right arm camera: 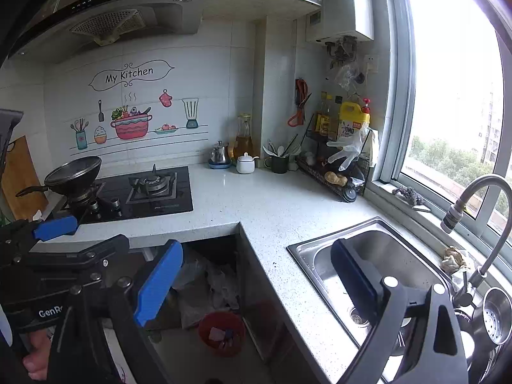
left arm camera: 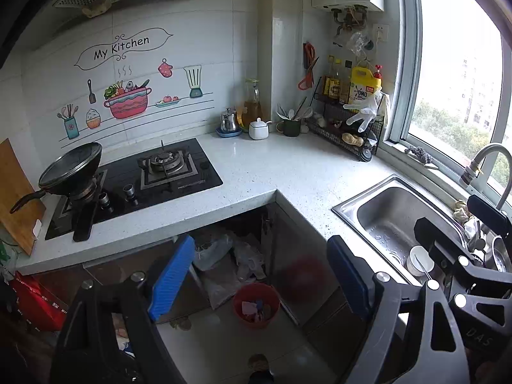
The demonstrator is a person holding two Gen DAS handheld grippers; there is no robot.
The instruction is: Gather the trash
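- Nearest the cameras, the left tongs [left arm camera: 259, 275] and the right tongs [right arm camera: 256, 281] both stand wide open with nothing between their blue pads; each fills the bottom of its own view.
- Just past them, low centre in both views, a red bin [left arm camera: 256, 305] sits on the floor below the surface [left arm camera: 272, 166], with scraps of trash [left arm camera: 252, 307] already inside it.
- Behind the bin, in the open space under the surface, crumpled plastic bags [left arm camera: 224, 252] lie in a heap; whether they count as trash I cannot tell.
- At lower right, the sink [right arm camera: 320, 249] holds a white cup [left arm camera: 420, 260] with a utensil in it.
- Farther back, the surface looks free of loose litter, with the stove [left arm camera: 166, 166] at mid left.
- By my judgement the collecting is either nearly over or not yet started: nothing is gripped now.
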